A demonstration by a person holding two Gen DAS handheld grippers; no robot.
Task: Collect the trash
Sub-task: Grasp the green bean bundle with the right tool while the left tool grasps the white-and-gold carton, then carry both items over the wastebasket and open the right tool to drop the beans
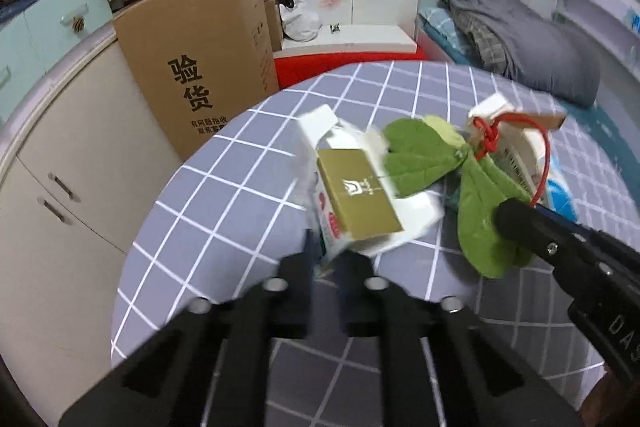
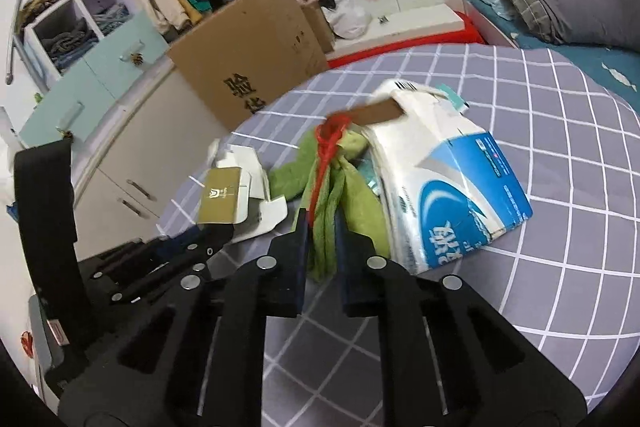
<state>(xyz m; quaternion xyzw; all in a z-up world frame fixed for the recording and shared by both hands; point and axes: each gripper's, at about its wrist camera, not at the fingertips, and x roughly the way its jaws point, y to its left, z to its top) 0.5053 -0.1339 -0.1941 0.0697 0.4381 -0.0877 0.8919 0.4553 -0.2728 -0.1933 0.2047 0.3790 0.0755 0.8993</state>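
Gathering's barely underway; left claw (image 1: pixel 326 259) clamped on the white carton (image 1: pixel 340 227), right claw (image 2: pixel 320 227) pinching the green cloth (image 2: pixel 324 227); blue pack (image 2: pixel 452 199) left on the bed (image 2: pixel 560 267).

The support surface is a bed (image 1: pixel 224 195) covered with a grey sheet bearing a white grid pattern. Lying directly on the sheet: a flattened white carton (image 2: pixel 256 183) with a gold panel, a green leaf-shaped fabric piece (image 1: pixel 420 155) tied with red cord (image 2: pixel 326 147), and a blue-and-white paper package (image 2: pixel 460 195). The three items touch one another near the bed's middle.
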